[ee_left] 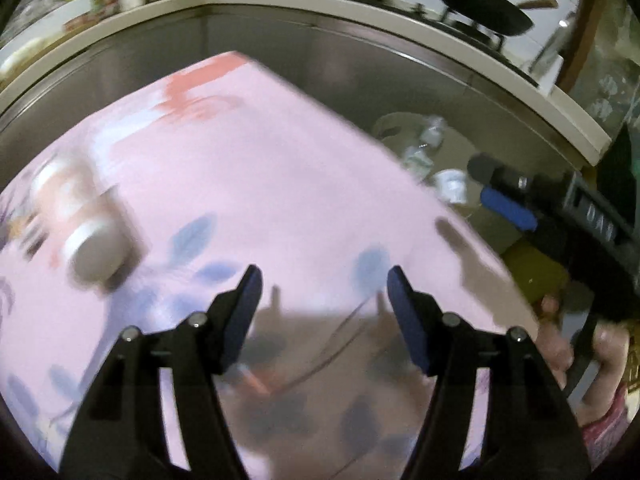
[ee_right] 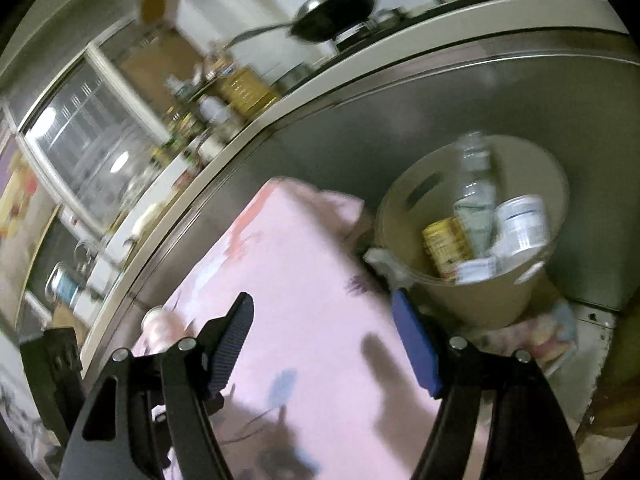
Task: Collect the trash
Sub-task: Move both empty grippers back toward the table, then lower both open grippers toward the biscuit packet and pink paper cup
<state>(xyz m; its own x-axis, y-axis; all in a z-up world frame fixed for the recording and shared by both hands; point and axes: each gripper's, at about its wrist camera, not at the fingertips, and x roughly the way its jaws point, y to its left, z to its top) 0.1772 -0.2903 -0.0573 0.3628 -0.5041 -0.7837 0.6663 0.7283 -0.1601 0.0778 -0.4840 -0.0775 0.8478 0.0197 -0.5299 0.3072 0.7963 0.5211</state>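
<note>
- Two grippers show, each with its jaws standing apart and nothing between them.
- Left gripper hangs above a pink tabletop printed with blurred blue and red flower shapes.
- Right gripper hangs over the same pink cloth near its edge; in the left wrist view it shows at the right with white letters on its black body, too blurred to read for certain, and a person's hand grips its handle.
- On the tabletop, left of the left gripper, lies a white cup, tipped on its side, blurred.
- Beyond the tabletop's far edge stands a beige bin with slot handles, against a steel cabinet front.
- Inside the bin: a clear plastic bottle upright with a pale label, a yellow can with small print that cannot be read, and a white can with a thin blue line; no brand is legible.
- Farther off, a counter carries black pans and a large yellow oil bottle.
</note>
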